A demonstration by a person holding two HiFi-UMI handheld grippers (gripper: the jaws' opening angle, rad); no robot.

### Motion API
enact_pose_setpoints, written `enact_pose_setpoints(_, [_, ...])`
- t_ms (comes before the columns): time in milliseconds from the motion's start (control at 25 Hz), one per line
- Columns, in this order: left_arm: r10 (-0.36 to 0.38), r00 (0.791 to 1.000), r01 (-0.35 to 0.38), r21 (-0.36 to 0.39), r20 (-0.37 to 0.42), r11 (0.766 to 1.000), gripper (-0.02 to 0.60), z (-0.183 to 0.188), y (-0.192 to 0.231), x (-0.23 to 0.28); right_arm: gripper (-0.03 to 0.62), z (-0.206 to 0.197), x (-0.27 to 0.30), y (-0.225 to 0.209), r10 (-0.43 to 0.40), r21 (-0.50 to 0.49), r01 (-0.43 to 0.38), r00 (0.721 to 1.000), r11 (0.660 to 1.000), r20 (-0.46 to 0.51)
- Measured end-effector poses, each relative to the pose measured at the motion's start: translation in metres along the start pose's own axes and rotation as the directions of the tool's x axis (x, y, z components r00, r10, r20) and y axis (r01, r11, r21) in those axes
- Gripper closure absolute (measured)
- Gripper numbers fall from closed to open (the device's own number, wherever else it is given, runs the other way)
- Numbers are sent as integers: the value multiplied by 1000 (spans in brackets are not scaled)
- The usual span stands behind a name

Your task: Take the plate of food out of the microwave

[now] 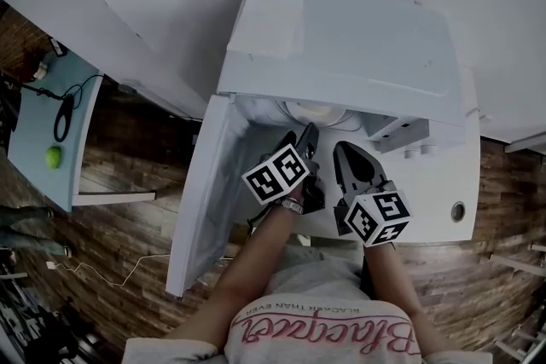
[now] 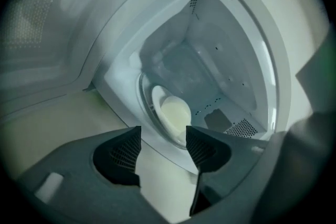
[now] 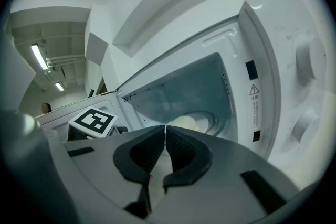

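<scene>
Left claw: spread wide, nothing between its pads, pointing into the open microwave from the mouth of the cavity.
Right claw: pressed together and empty, held outside the opening, just to the right of the left claw.
Plate of food: a white plate with a pale heap on it, sitting on the glass turntable inside the cavity. It is straight ahead of the left claw, beyond its tips and in line with the gap between them, not touched. From the right claw it lies ahead and a little to the right of the tips, deeper inside.
Microwave door: swung fully open, to the left of the left claw.
Control knobs: two on the front panel, to the right of the right claw.
Marker cube: the left claw's, showing just left of the right claw.
Table: white, carries the microwave; both claws are held out over its front edge.
</scene>
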State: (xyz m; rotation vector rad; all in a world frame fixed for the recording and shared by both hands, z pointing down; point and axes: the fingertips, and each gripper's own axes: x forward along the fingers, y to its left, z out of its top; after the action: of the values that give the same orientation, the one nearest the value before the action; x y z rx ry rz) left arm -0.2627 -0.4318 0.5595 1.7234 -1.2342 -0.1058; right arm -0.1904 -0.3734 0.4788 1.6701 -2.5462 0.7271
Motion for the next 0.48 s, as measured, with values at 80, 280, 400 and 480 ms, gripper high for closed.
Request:
enact_pose_setpoints(80, [37,999,-37,-68,2,997,330,1,3,5,579,-1,1,-1,5,2,-5,1000,1000,-2])
enact_pose_setpoints(280, [113,993,-115,-159,-20,981,330,-1,7,15,580,1,5,-3,17,1,-17,1000,1000,-3])
enact_pose_setpoints(400, [144,989,-146,-201,-25,969,330,-2,9,20,579,3,6,-6,20,-2,-20,1000,1000,-2])
enact_pose_setpoints(480, [169,985,-170,-225,-23,959,330,-2,13,21,580,4,7,-8,19,-3,-19,1000,1000,-1])
